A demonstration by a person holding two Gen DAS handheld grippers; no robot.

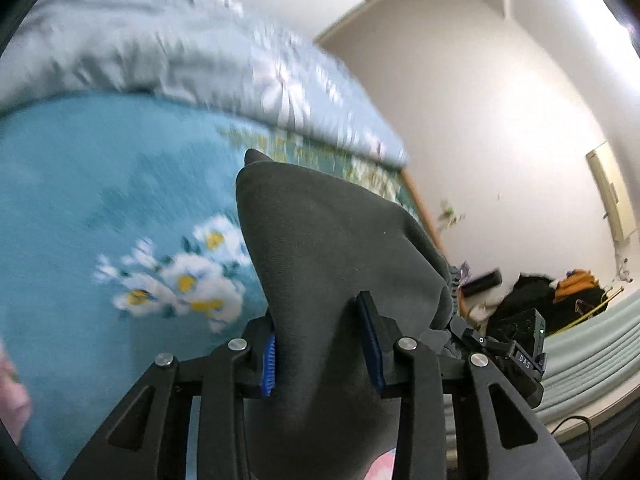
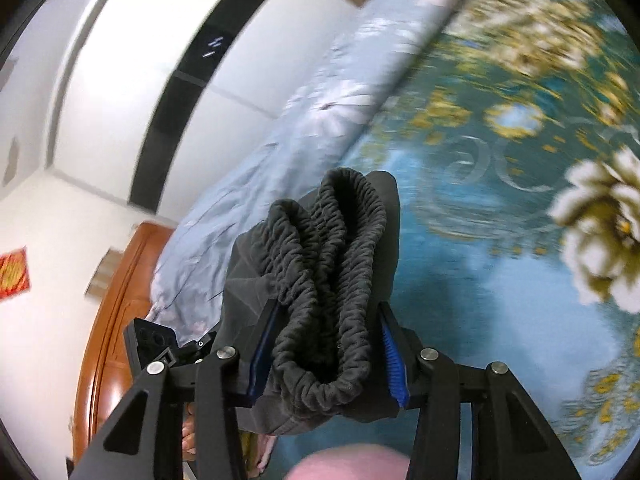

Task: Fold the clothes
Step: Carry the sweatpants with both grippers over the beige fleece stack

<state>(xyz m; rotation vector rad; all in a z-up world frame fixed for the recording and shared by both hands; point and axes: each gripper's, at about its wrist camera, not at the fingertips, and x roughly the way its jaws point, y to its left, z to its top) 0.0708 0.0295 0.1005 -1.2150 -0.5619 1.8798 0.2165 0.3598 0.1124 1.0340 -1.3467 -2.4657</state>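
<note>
Nearest us, our left gripper (image 1: 324, 344) clenches a smooth fold of the dark grey garment (image 1: 320, 240), while our right gripper (image 2: 326, 350) grasps its gathered elastic waistband (image 2: 328, 264). Beyond, the blue floral blanket (image 1: 100, 180) lies blurred, then the pale quilt (image 1: 160, 40).

You're in a home bedroom — beyond your tongs a floral blanket (image 1: 100, 200), quilt (image 1: 168, 52), wooden bed frame (image 2: 116, 300).
</note>
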